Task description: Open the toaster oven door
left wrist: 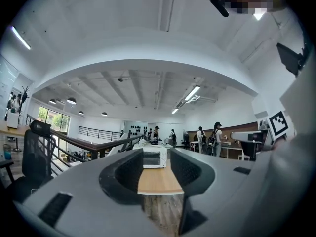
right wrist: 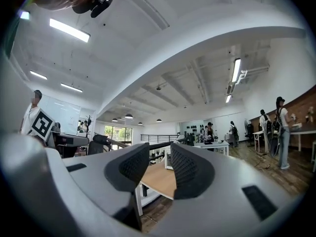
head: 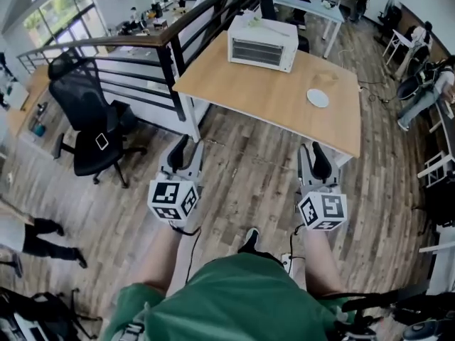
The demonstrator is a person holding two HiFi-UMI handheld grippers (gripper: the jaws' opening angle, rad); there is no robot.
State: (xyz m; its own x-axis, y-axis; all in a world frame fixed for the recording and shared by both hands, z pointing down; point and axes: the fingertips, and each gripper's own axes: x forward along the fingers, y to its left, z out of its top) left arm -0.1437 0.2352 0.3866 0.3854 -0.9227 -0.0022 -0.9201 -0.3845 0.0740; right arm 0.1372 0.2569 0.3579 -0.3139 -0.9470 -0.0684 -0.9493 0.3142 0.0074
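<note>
toaster oven [head: 262, 43]; plate [head: 318, 98] head view only

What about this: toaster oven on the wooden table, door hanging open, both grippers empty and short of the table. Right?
No: the head view shows the toaster oven door shut. It does sit on the wooden table, and the left gripper and right gripper are empty, short of it.

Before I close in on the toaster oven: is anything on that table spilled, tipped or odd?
Nothing stands out. The toaster oven stands upright at the far end of the wooden table, door shut; a small white plate lies flat near its right edge. No spill shows.
</note>
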